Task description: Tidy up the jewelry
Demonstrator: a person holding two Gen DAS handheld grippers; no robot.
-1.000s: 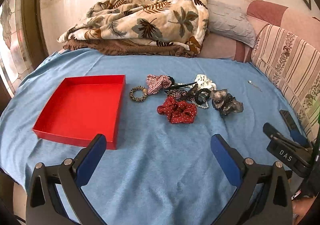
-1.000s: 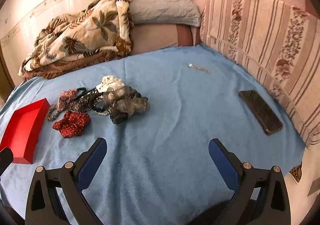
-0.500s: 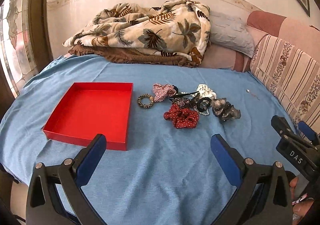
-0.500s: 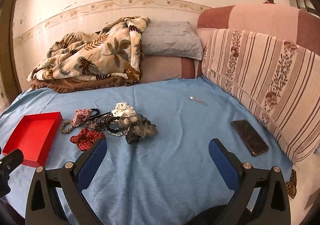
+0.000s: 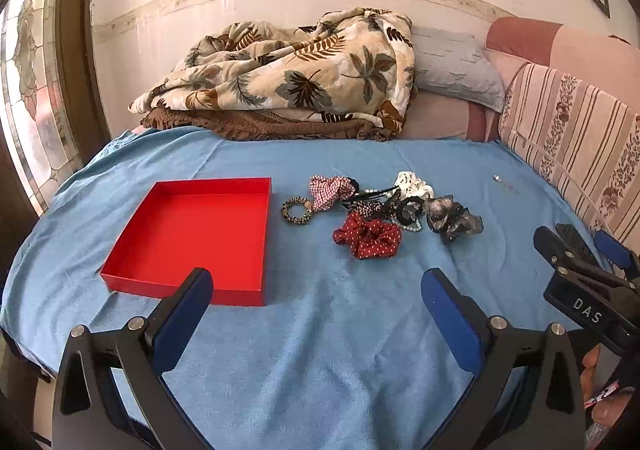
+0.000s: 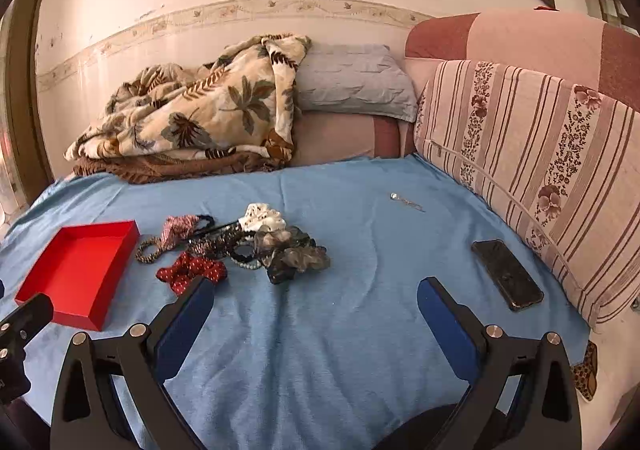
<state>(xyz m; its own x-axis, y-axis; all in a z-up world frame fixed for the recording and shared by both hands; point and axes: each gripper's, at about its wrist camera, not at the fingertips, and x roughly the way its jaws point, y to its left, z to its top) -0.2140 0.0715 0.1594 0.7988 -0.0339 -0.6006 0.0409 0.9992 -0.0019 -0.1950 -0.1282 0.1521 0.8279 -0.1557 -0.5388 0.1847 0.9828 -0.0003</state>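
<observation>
On the blue bedspread (image 5: 320, 330), at the far left, a shallow red tray (image 5: 192, 234) lies flat with nothing inside it; the right wrist view shows the same tray (image 6: 76, 270) at its left edge. Just right of the tray, apart from its wall, sits a small leopard-print hair tie (image 5: 297, 210). Next comes the heap of accessories: a red-and-white checked scrunchie (image 5: 330, 190) at the back, a red polka-dot scrunchie (image 5: 368, 238) nearest the camera, and a black hairband (image 5: 372, 192) running through the tangle. Further right are a white scrunchie with dark spots (image 5: 414, 184), a string of pale beads (image 5: 412, 227) and a grey sheer scrunchie (image 5: 454, 218) at the heap's right end. Well apart to the right, a thin silver pin or chain (image 6: 406, 202) lies alone, too small to identify. Beyond it a black phone (image 6: 506, 274) rests face up near the striped cushion (image 6: 540, 170).

The left gripper (image 5: 316, 290) hangs over bare cloth, short of the heap, its blue-padded fingers spread wide and holding nothing. The right gripper (image 6: 314, 300) is likewise wide apart and empty, its left finger overlapping the polka-dot scrunchie in view. A leaf-print blanket (image 5: 296, 78) is piled against the wall.
</observation>
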